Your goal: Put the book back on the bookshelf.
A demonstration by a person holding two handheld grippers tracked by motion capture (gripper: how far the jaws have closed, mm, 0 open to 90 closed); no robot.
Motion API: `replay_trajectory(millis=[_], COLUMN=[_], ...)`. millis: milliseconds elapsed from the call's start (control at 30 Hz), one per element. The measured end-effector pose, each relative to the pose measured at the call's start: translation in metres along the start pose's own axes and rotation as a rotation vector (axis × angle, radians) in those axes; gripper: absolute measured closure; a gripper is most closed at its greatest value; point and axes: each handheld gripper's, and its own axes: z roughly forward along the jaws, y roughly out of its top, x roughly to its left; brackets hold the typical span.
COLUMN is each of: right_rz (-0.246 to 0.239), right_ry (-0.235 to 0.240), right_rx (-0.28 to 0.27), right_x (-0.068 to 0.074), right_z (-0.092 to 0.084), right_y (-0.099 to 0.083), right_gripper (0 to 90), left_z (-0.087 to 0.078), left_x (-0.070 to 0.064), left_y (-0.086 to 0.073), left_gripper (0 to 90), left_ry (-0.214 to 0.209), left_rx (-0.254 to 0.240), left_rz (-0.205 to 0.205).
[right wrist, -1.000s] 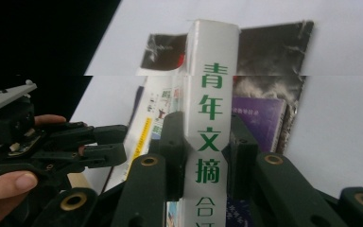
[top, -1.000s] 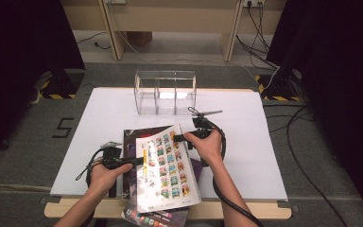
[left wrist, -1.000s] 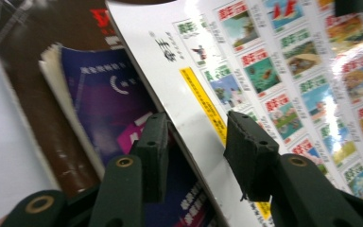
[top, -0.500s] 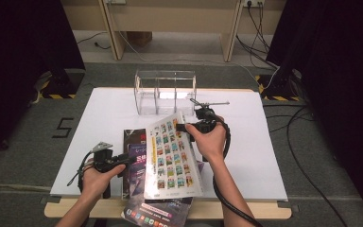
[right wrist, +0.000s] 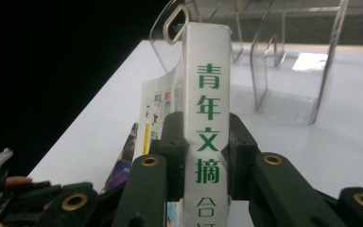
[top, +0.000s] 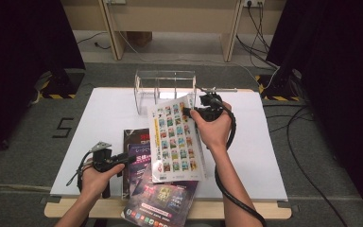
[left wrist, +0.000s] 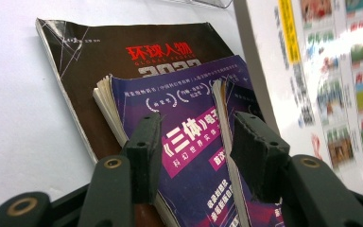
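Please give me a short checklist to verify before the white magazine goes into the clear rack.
1. Right gripper shut on white magazine's spine: ok.
2. Magazine lifted off the purple magazines: ok.
3. Left gripper open, its jaws just opened, astride the purple magazines but not pressing: ok.
4. Clear rack upright, slots free: ok.
5. Magazine lined up with a slot: not ok, tilted.

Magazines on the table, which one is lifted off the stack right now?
The white magazine with the grid of small colour pictures: the right gripper clamps its spine and holds it up tilted. The purple magazine and the dark magazine lie flat.
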Motion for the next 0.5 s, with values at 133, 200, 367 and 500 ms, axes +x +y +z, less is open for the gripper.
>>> replay_trajectory(millis=[133, 200, 367, 500], right_rz=[-0.015, -0.020, -0.026, -0.033], right_ry=[-0.037, -0.054, -0.106, -0.145], right_rx=[-0.034, -0.050, -0.077, -0.104], right_x=[-0.002, -0.004, -0.009, -0.010], right_z=[-0.003, -0.003, -0.003, -0.003], right_y=[0.012, 0.017, 0.030, 0.039], right_gripper=[74.0, 74.0, 74.0, 74.0], left_z=[0.001, 0.001, 0.002, 0.003], left_x=[0.001, 0.001, 0.001, 0.001], left_y=[-0.001, -0.001, -0.002, -0.003], left_gripper=[52.8, 52.8, 52.8, 52.7], left_ry=[-0.003, -0.001, -0.007, -0.008], left_rx=[-0.002, 0.003, 0.002, 0.010], left_rz=[-0.003, -0.003, -0.009, -0.008])
